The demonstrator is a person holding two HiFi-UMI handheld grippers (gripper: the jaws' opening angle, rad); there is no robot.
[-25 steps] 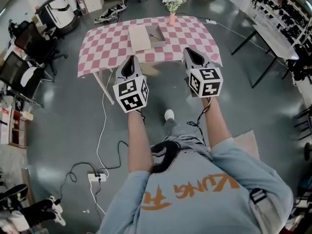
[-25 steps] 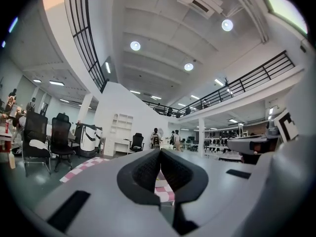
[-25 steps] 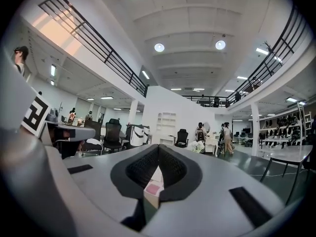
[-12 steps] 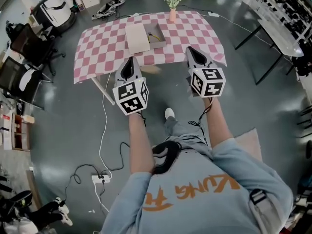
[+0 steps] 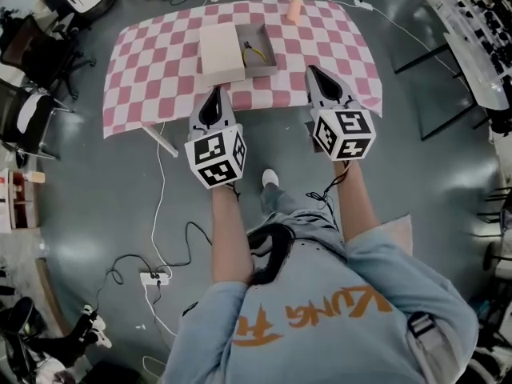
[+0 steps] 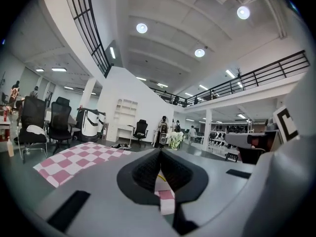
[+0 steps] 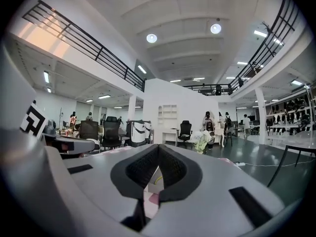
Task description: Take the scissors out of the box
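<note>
An open grey box (image 5: 260,57) stands on the pink checked table (image 5: 160,70), its beige lid (image 5: 222,52) lying just to its left. Scissors with yellow handles (image 5: 254,53) lie inside the box. My left gripper (image 5: 214,93) hovers at the table's near edge, in front of the lid, with its jaws shut and nothing in them. My right gripper (image 5: 313,70) is over the near edge to the right of the box, also shut and empty. In the left gripper view the jaws (image 6: 160,152) meet at their tips; those in the right gripper view (image 7: 158,147) do the same.
A vase of white flowers (image 5: 295,5) stands at the table's far edge. Office chairs (image 5: 32,54) crowd the left side and a dark table (image 5: 480,54) stands at the right. A power strip (image 5: 152,278) and cables lie on the floor by my feet.
The table has come nearer and lower in the head view as the person walked towards it. Both grippers stay shut and held out in front.
</note>
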